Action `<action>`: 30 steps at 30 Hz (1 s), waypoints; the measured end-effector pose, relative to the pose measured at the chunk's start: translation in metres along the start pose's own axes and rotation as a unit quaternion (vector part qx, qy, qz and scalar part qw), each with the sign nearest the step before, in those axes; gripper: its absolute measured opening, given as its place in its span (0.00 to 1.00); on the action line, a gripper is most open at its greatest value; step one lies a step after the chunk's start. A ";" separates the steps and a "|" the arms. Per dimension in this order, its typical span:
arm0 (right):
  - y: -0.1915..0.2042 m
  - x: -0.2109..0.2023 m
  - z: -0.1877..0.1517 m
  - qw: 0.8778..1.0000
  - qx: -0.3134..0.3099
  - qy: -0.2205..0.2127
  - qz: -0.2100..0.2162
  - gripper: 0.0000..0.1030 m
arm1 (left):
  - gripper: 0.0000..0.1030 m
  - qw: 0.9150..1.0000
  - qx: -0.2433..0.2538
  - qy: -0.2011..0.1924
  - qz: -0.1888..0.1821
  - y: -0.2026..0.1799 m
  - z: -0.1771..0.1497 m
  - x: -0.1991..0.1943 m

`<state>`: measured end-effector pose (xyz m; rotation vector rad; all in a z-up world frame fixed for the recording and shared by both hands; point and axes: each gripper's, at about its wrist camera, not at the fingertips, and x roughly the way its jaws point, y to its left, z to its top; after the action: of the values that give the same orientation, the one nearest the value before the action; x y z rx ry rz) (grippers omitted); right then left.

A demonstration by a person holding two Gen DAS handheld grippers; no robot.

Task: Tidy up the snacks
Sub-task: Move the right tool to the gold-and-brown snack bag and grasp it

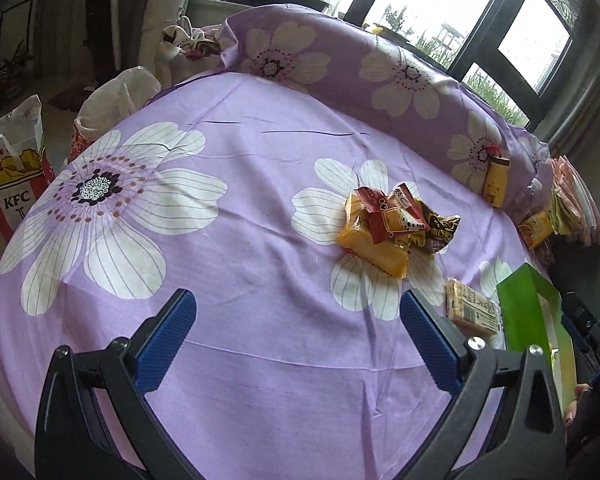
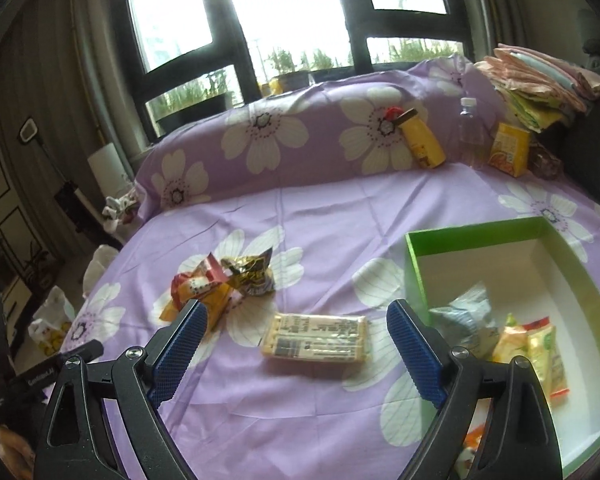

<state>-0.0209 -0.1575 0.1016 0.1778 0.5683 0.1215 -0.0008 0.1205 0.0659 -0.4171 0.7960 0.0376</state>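
Note:
A pile of snack packets (image 1: 396, 226) in orange, red and dark wrappers lies on the purple flowered sheet; it also shows in the right wrist view (image 2: 224, 284). A flat pack of biscuits (image 2: 318, 338) lies just ahead of my right gripper (image 2: 296, 324), which is open and empty above it; the pack also shows in the left wrist view (image 1: 474, 308). A green box (image 2: 414, 258) with a white inside holds several snack packets (image 2: 528, 346); its green wall shows in the left wrist view (image 1: 526, 312). My left gripper (image 1: 298, 312) is open and empty over bare sheet.
A flowered pillow (image 2: 300, 136) lies along the back. A yellow bottle (image 2: 422, 142), a clear bottle (image 2: 470, 128), an orange carton (image 2: 510, 150) and folded cloths (image 2: 540, 80) sit at the back right. A KFC bag (image 1: 14, 184) stands left of the bed.

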 end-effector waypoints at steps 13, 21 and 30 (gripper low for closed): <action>0.036 0.037 -0.041 0.998 -0.047 0.038 -0.002 0.89 | 0.99 1.000 0.002 -0.015 -0.010 0.004 0.002 -0.010; 0.033 0.047 -0.050 0.998 -0.036 0.059 -0.008 0.89 | 0.99 1.000 -0.007 -0.008 -0.018 0.006 0.004 -0.007; 0.027 0.047 -0.048 0.998 -0.020 0.062 -0.006 0.89 | 0.99 1.000 0.010 -0.012 0.008 0.005 0.004 -0.002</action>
<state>-0.0092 -0.1165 0.0425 0.1292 0.6909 0.1324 -0.0004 0.1265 0.0684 -0.3911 0.7764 0.0504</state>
